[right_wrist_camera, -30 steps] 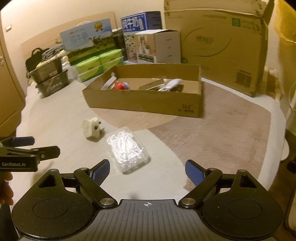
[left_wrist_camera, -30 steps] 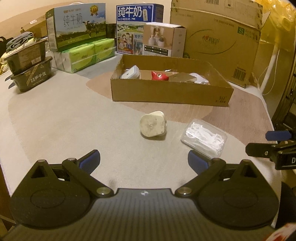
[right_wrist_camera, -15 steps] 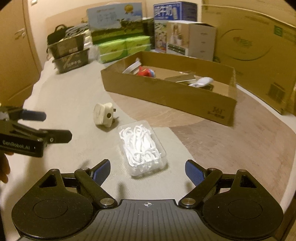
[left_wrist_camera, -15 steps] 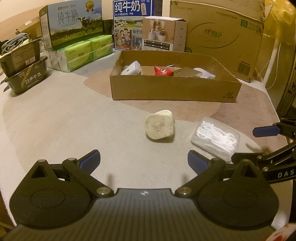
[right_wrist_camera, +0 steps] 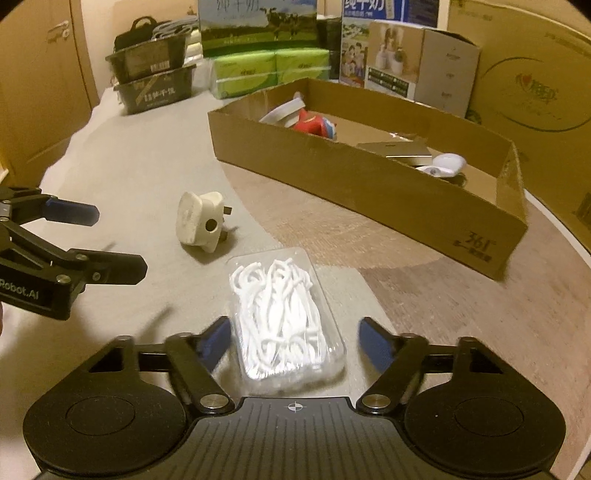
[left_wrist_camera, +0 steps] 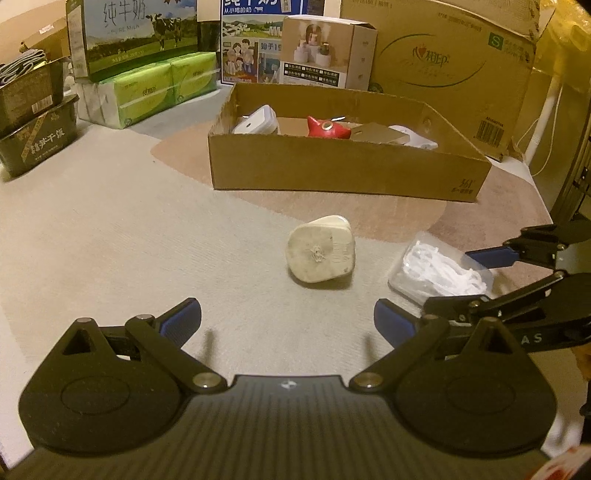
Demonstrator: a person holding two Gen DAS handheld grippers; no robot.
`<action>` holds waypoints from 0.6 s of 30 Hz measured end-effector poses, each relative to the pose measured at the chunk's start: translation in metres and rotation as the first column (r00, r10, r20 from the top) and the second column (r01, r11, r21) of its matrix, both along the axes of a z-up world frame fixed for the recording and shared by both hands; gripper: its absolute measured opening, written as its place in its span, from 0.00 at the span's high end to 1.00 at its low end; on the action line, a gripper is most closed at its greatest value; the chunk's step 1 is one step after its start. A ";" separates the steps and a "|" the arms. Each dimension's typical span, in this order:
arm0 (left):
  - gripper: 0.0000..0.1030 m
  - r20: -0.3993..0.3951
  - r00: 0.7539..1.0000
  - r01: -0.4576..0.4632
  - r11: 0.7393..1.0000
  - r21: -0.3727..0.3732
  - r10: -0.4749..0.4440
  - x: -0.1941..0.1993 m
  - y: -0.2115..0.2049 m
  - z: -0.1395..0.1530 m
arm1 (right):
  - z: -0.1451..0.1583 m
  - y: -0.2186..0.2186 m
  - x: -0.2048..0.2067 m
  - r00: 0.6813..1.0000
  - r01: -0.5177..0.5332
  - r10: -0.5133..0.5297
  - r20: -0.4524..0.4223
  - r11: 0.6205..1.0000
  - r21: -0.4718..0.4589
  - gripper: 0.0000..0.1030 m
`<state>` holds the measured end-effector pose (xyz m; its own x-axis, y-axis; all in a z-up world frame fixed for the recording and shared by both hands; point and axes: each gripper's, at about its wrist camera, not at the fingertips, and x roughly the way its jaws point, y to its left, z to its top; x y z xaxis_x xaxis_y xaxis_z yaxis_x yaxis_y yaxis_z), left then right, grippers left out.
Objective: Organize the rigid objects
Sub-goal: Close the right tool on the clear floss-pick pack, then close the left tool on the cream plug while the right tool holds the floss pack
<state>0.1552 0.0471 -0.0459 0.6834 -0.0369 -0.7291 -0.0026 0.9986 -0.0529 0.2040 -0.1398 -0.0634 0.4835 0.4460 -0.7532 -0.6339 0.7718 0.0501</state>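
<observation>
A clear plastic box of white floss picks [right_wrist_camera: 284, 317] lies on the mat, between the jaws of my right gripper [right_wrist_camera: 295, 339]. The jaws are closing, and a small gap still shows on each side of the box. An off-white power plug [left_wrist_camera: 321, 249] lies on its side just ahead of my left gripper [left_wrist_camera: 288, 317], which is open and holds nothing. In the right wrist view the plug [right_wrist_camera: 201, 221] sits left of the floss box, with the left gripper [right_wrist_camera: 114, 242] further left. A low cardboard box [left_wrist_camera: 347, 173] behind them holds a red toy [left_wrist_camera: 327, 129] and several other items.
Dark trays [left_wrist_camera: 33, 122] are stacked at the far left. Green tissue packs [left_wrist_camera: 159, 88], milk cartons [left_wrist_camera: 136, 33] and a large cardboard carton [left_wrist_camera: 443, 66] line the back. The mat's right edge drops off near a white stand [left_wrist_camera: 543, 122].
Both grippers have moved forward and down towards the mat. The right gripper has come over the floss box and its jaws have narrowed around it. The plug now looks nearer to the left gripper.
</observation>
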 end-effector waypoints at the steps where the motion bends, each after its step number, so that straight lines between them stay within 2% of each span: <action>1: 0.04 -0.002 1.000 0.001 1.000 -0.002 -0.001 0.001 0.000 -0.001 | -0.001 0.002 0.001 1.000 -0.007 0.007 0.000 1.000 -0.004 0.37; 4: 0.05 -0.008 1.000 0.006 1.000 -0.005 -0.006 0.004 0.000 -0.003 | -0.004 0.006 0.003 1.000 -0.023 0.023 -0.001 1.000 -0.014 0.44; 8: 0.05 -0.011 1.000 0.009 1.000 -0.008 -0.010 0.008 0.000 -0.004 | -0.004 0.006 0.002 1.000 -0.008 0.008 -0.002 1.000 -0.007 0.45; 18: 0.08 0.003 1.000 0.015 1.000 -0.020 -0.015 0.026 -0.010 -0.006 | 0.006 -0.025 -0.008 0.986 0.165 -0.164 -0.016 0.984 0.061 0.45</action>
<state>0.1816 0.0370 -0.0517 0.6847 -0.0620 -0.7262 0.0129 0.9972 -0.0730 0.1964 -0.1653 -0.0574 0.5460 0.4071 -0.7323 -0.4978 0.8607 0.1073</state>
